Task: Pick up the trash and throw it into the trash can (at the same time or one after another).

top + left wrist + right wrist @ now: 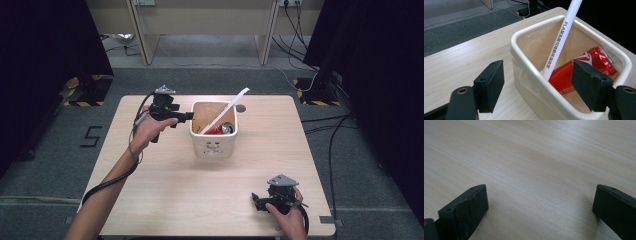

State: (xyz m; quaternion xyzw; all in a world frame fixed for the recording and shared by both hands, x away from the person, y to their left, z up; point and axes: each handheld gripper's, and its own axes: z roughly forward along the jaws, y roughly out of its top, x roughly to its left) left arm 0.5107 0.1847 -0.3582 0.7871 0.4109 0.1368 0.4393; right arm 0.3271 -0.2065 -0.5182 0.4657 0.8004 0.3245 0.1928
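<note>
Two hand-held grippers (186, 117) (256, 200), jaws apart, over pale wooden table (165, 195), grey floor (45, 150).

From my left gripper (537, 87) camera, the white wrapped straw (561, 40) runs off the top edge, so I can't see its upper end, and its foot is tucked behind the red can (584, 67). The can's lower half sits behind the bin (534, 82) wall and my own jaw. The small print on the straw is beyond reading. On the high view, the markings on the bin's front (214, 148) are too tiny to make out. My right gripper (539, 210) camera crops both jaws at the bottom edge.
</note>
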